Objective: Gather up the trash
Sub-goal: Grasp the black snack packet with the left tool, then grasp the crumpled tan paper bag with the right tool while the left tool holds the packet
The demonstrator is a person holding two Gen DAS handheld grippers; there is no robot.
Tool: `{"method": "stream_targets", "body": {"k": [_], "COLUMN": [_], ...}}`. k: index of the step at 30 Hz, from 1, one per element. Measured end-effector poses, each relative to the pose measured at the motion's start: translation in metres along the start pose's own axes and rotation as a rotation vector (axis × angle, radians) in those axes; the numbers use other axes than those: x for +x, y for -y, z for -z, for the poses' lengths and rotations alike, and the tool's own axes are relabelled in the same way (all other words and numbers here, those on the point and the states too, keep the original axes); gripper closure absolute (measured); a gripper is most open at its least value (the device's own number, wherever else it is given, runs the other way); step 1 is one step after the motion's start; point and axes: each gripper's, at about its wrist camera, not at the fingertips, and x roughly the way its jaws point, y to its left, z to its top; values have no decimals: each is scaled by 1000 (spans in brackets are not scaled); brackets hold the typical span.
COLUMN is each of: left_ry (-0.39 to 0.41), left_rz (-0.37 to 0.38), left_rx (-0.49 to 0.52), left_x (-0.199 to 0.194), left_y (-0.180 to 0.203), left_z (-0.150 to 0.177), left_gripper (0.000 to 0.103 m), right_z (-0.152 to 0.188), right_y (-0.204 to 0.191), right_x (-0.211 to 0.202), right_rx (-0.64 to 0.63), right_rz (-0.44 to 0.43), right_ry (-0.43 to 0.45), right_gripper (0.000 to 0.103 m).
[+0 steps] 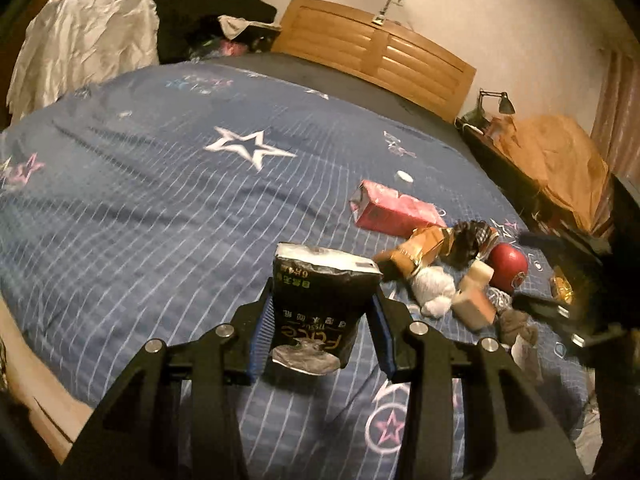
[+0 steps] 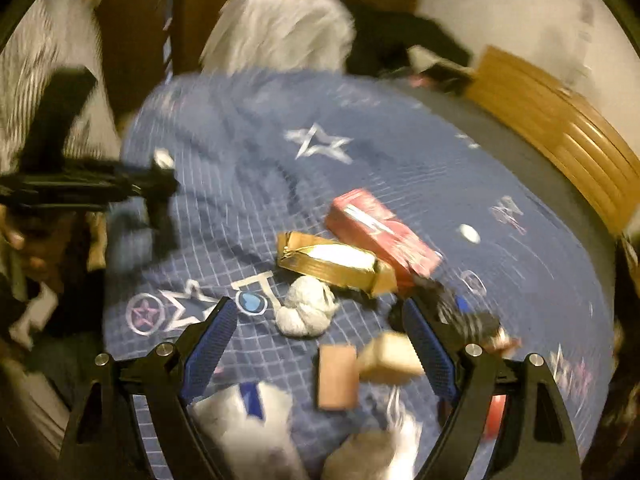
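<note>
My left gripper [image 1: 322,312] is shut on a black tissue pack [image 1: 320,304] and holds it above the blue star-patterned bedspread [image 1: 160,200]. Trash lies in a heap to its right: a pink carton [image 1: 394,210], a gold wrapper [image 1: 420,246], a white crumpled tissue [image 1: 434,290], a small tan box [image 1: 474,292] and a red ball [image 1: 508,266]. My right gripper [image 2: 320,328] is open over the same heap, with the white tissue [image 2: 306,308], a brown block [image 2: 336,376] and the tan box [image 2: 390,356] between its fingers. The gold wrapper [image 2: 336,262] and pink carton [image 2: 380,232] lie just beyond. The right view is blurred.
A wooden headboard [image 1: 380,52] stands at the far side of the bed. A white cloth [image 1: 84,48] hangs over a chair at the back left. A side table with a lamp [image 1: 496,100] and a brown bag [image 1: 560,160] is on the right. A small white cap [image 1: 404,177] lies on the bed.
</note>
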Motion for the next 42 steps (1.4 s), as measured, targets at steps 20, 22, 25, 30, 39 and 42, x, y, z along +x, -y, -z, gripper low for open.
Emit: {"method": "stream_targets", "body": {"k": [20,22,25,30,39,42], "left_ry": [-67,-68,-70,-74,-176,-226], "left_rz": [96,97,95,106,111,88], "left_rx": [-88,-88,-86,-67,109,162], "left_x": [21,21,21,17,24,37], "left_y": [-27,-27,-25,-14,54,72], "left_z": [17,17,16,16,23,26], "left_gripper": [60,60,60,60,58,58], "right_z": [-46,-39,-40,-46,67,138], "right_y": [-10,-15,-9,19,36,27], "right_x": [114,118,110,52,-110,-141], "right_rx": [-800,-827,-764,-550,207,470], "right_rz": [-9,-13,-35,2,130,163], "right_ry": [-367,-376,-364,-221,-1,-49], "right_gripper": [62,69,76,76,76,76]}}
